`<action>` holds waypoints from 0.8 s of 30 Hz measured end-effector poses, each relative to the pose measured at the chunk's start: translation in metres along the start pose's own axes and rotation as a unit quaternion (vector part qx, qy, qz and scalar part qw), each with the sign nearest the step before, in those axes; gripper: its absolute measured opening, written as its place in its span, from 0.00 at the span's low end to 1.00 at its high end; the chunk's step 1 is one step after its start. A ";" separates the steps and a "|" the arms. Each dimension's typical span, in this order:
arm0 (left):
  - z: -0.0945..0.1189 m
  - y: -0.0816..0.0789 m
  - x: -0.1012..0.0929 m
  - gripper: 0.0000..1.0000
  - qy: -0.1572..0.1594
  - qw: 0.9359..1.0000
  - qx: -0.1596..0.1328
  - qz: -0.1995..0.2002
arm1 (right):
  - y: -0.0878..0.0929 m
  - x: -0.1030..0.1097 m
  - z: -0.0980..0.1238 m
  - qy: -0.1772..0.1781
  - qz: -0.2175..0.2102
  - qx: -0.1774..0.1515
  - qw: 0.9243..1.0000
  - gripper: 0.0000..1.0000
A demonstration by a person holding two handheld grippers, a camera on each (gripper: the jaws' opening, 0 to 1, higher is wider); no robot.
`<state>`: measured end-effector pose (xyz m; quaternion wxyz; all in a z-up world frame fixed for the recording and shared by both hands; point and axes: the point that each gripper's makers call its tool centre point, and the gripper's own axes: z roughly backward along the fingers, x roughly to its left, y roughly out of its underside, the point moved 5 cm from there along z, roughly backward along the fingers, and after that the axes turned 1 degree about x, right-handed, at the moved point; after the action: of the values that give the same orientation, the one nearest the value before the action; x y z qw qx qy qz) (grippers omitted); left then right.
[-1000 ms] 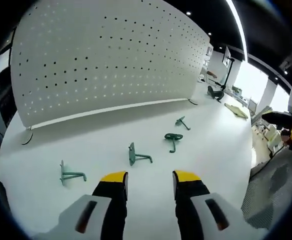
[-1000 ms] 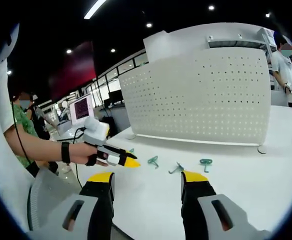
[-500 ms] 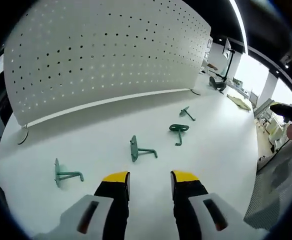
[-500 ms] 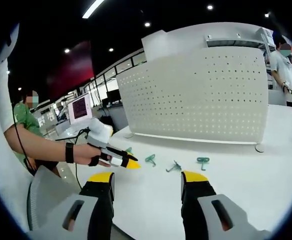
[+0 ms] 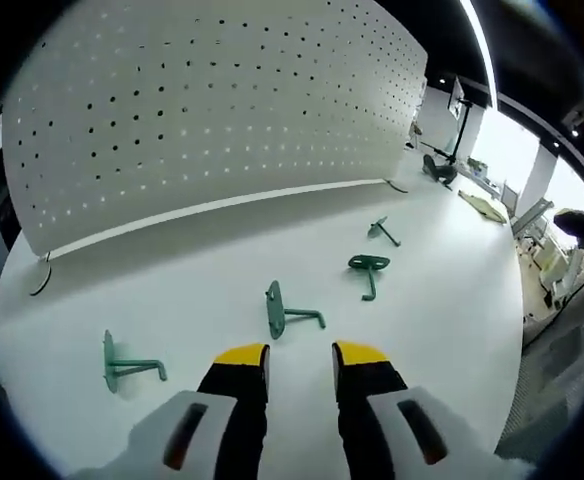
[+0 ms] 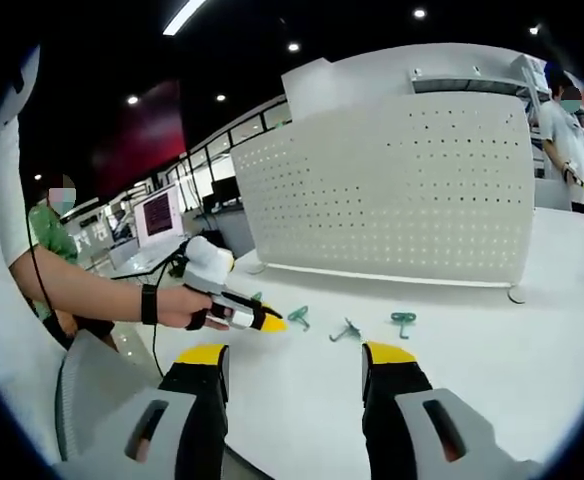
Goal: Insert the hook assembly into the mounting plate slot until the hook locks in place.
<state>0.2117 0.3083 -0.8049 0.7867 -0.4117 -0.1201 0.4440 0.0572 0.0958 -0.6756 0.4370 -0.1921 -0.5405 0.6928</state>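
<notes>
Narrowed somewhat since a second ago, the left tongs [image 5: 300, 356] are held part open and empty above the white table [image 5: 442, 310]. Four green metal hooks (nearest one [image 5: 284, 313]) are seen lying before the white perforated mounting plate [image 5: 212, 110]. The right tongs [image 6: 295, 358] are held wide open, gripping nothing.

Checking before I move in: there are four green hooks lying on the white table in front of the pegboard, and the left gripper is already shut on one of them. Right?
Not quite. The left gripper view shows the left gripper open and holding nothing, its jaws short of the nearest green hook. The rest stands: four hooks lie on the white table before the pegboard.
</notes>
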 end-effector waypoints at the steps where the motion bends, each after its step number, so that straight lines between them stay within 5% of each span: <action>1: 0.000 -0.001 0.002 0.22 -0.008 1.000 -0.003 -0.005 | 0.000 0.000 0.000 0.000 0.000 0.001 1.000 0.54; 24: -0.016 -0.001 0.009 0.12 -0.026 1.000 0.002 -0.018 | 0.002 0.000 0.000 -0.003 0.002 0.010 1.000 0.54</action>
<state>0.2262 0.3070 -0.8159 0.7921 -0.3963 -0.1469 0.4405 0.0567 0.0961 -0.6774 0.4363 -0.1870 -0.5346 0.6992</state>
